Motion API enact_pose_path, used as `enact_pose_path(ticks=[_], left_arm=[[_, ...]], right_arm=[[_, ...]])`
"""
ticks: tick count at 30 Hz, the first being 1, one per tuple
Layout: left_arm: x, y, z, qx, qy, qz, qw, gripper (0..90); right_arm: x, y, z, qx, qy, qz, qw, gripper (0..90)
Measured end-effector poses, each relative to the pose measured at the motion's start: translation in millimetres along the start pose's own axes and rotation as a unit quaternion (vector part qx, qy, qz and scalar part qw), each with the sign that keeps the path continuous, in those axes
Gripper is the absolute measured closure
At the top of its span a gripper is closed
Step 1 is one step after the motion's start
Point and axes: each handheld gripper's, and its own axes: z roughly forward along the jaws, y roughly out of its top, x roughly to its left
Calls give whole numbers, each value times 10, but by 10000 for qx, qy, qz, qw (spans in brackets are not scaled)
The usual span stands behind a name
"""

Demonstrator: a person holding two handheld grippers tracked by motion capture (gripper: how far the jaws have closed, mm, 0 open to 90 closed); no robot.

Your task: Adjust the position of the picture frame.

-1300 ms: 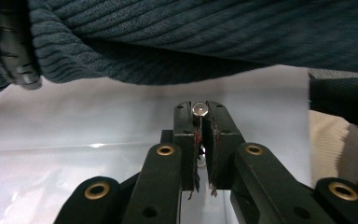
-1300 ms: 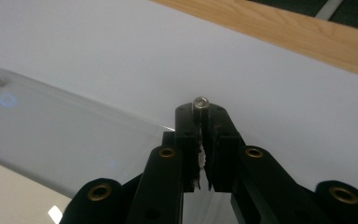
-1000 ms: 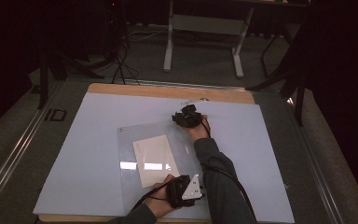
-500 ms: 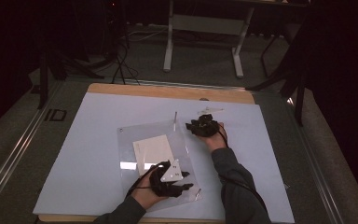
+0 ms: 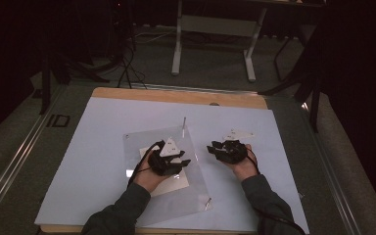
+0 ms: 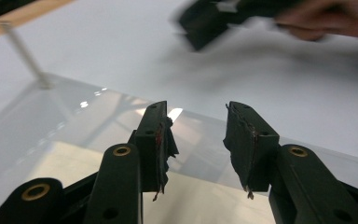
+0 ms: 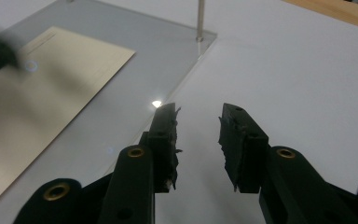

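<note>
A clear plastic plate (image 5: 196, 191) lies on the white sheet (image 5: 93, 147), with a cream card (image 5: 176, 183) on it and a thin metal pin (image 5: 184, 125) upright at its far corner. My left gripper (image 5: 183, 162) hovers over the plate's middle, open and holding nothing. In the left gripper view the gripper (image 6: 196, 140) has the plate (image 6: 74, 126) and card (image 6: 70, 163) under its jaws. My right gripper (image 5: 213, 147) is just right of the plate, also open. In the right gripper view the gripper (image 7: 198, 140) straddles the plate's edge (image 7: 168, 88), with the pin (image 7: 199, 18) ahead.
The white sheet covers a wooden table (image 5: 176, 95). A second pin (image 5: 208, 203) stands at the plate's near right corner. A small white piece (image 5: 240, 133) lies beyond the right gripper. A metal stand (image 5: 215, 29) and cables are on the floor behind.
The left gripper has moved forward from the table's near edge onto the plate. The right gripper has drawn back from the plate's far corner, toward the person and to the right.
</note>
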Motion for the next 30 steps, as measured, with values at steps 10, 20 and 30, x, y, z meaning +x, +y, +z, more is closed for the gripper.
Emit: enact_pose_path(ticks=[10, 20, 30], left_arm=[[370, 95, 148, 31, 621, -238, 9978, 579], [645, 95, 307, 66, 905, -486, 9947, 574], [812, 128, 439, 121, 996, -637, 9929, 576]], right_arm=[[274, -305, -276, -205, 195, 169, 9995, 667], [496, -556, -447, 121, 429, 29, 9990, 688], [634, -746, -636, 157, 593, -21, 9981, 731]])
